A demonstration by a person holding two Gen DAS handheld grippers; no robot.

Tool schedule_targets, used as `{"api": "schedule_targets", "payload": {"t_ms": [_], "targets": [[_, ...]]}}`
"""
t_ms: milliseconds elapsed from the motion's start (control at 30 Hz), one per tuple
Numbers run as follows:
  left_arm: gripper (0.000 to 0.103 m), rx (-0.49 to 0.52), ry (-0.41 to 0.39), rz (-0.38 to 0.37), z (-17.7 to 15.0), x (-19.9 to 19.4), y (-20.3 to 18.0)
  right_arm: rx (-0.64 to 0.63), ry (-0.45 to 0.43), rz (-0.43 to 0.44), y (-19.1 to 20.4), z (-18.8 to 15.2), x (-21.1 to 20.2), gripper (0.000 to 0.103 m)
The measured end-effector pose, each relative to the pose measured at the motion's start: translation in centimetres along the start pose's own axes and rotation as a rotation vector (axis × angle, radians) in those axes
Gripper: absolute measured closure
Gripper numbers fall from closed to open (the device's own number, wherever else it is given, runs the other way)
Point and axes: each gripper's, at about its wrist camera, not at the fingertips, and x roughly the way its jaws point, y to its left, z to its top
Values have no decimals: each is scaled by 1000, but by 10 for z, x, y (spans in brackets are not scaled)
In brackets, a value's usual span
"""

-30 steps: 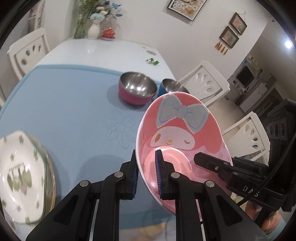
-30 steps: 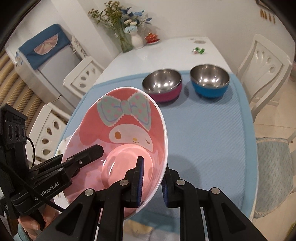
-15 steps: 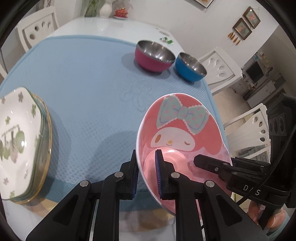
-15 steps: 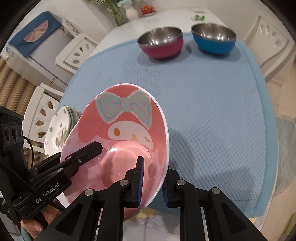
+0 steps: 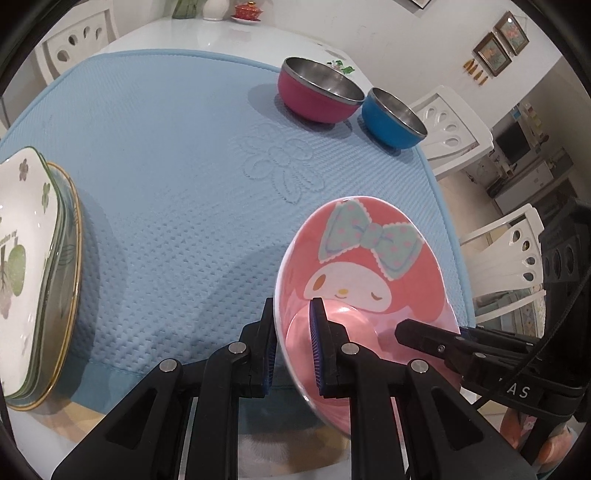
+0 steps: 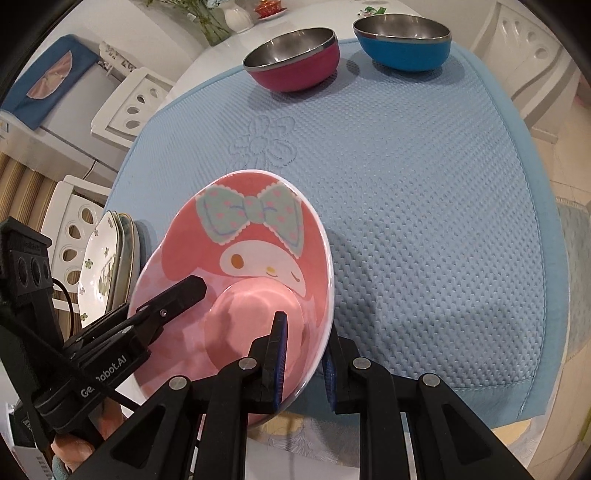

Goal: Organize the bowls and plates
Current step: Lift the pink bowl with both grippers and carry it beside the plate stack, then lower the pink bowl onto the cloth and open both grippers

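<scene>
Pink plate (image 5: pixel 369 266): it was held tilted above the near edge of the blue mat (image 5: pixel 177 177), gripped at two opposite sides of its rim; a cartoon face with a dotted bow was printed inside it.
Left gripper (image 5: pixel 293 345): it was clamped on the plate's left rim, one blue pad pressed inside the plate and the other behind the rim.
Right gripper (image 6: pixel 303 363): it was clamped on the plate's right rim, one pad seen inside the plate and the other outside it.
Left gripper in the right view (image 6: pixel 195 288): its black finger was seen reaching over the plate's far side.
Right gripper in the left view (image 5: pixel 406 328): its black finger was seen laid over the plate's right side.
Plate stack (image 5: pixel 33 266): white plates with green leaf prints and a gold-edged one at the bottom were stacked at the mat's left edge, well apart from the pink plate.
Red bowl (image 5: pixel 317 92): it was set upright at the far end of the mat, its steel inside showing.
Blue bowl (image 5: pixel 391 118): it was set upright just beside the red bowl, to its right; whether the two touched could not be told.
Mat: an embossed flower was seen in its middle, between the bowls and the held plate.
Table (image 5: pixel 184 33): white, with the mat spread over it.
White chairs (image 5: pixel 447 125): they were placed around the table.
</scene>
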Motion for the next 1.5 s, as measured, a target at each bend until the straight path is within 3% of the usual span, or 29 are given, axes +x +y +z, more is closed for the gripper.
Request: {"api": "schedule_targets", "payload": {"t_ms": [567,867,1167,1233,1267,1433,1500], "targets": [[90,-5,-26,14,-1,-23,11,28,-15,26,-10,7,-23,86],[88,16,-59,3,4,-42,7,13,29,33,-8,10,-29,85],[88,0,-83,-9,13,-55,10,42,-2,46,-11,17,-39,83],[82,6,-81,-13,15,-58,10,45,-24,48,-10,21,-44,82],[73,9,-81,2,16,-59,9,48,-36,47,-10,22,-47,82],[61,24,-94,42,32,-66,7,86,-96,68,-12,35,-60,78],[41,19,-106,47,41,-70,8,105,-122,87,-12,41,-65,65]]}}
